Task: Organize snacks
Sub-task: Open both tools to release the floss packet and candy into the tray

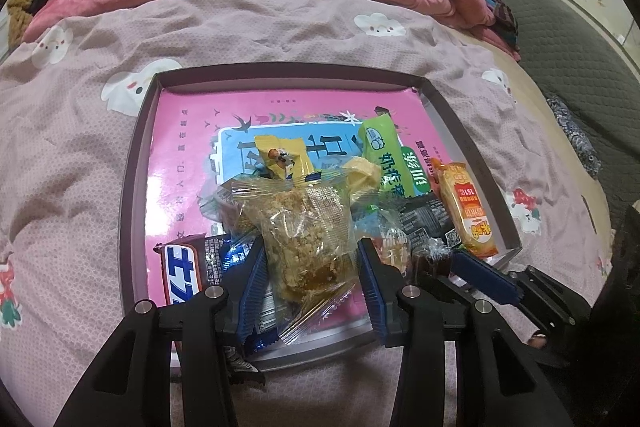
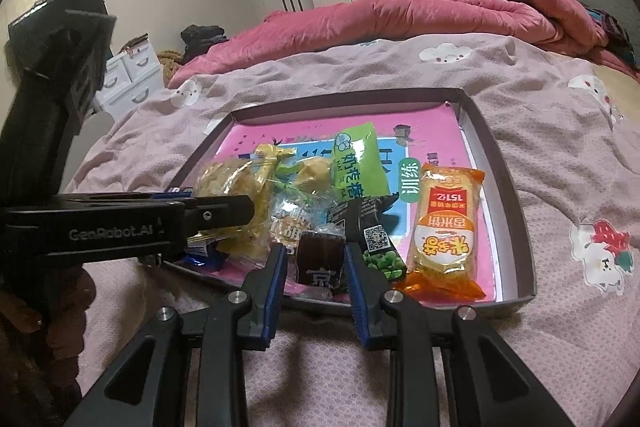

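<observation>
Lying in a shallow tray (image 1: 136, 163) on the bed, the snacks are light, crinkly and slippery. Left tongs (image 1: 310, 267) clamp the clear crumbly cake packet (image 1: 304, 239), fragile, best held by its edges; right tongs (image 2: 316, 259) pinch the small dark candy (image 2: 320, 259), firm.

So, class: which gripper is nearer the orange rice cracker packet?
Right. The right gripper sits just beside the orange rice cracker packet; the left gripper is farther across the tray.
</observation>
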`<action>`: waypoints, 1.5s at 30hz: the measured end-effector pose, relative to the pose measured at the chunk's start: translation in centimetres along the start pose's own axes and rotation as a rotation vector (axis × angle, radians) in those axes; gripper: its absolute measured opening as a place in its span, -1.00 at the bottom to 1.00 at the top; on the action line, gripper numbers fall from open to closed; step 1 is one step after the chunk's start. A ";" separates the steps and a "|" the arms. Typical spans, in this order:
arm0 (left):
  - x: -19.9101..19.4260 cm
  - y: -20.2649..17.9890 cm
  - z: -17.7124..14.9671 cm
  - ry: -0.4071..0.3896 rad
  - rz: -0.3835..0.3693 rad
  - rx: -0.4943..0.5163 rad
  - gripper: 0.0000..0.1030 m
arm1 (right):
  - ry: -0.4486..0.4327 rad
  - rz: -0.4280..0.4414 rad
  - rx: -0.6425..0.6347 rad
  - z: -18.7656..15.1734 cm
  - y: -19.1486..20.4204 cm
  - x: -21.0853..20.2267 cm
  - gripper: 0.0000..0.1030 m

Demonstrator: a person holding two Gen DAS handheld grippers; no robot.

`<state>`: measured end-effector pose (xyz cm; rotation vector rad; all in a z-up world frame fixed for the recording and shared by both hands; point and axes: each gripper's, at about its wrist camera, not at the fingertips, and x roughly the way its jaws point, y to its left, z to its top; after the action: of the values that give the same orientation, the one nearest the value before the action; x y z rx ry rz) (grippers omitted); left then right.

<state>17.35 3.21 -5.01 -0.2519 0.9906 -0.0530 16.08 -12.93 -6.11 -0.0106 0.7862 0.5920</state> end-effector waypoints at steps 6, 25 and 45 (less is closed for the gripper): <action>0.0 -0.1 0.1 -0.003 0.006 0.005 -0.10 | 0.005 0.005 0.009 -0.2 -0.1 -0.6 -0.42; -1.1 -0.4 0.4 -0.027 0.034 0.015 0.13 | -0.001 0.019 0.036 -0.1 -0.3 -1.2 -0.35; -5.2 -0.8 0.8 -0.094 0.046 0.008 0.44 | -0.058 -0.082 0.048 0.8 -0.6 -3.5 0.19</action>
<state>15.24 3.44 -0.12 -0.2221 0.9020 -0.0029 14.97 -14.95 -3.29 0.0182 0.7397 0.4941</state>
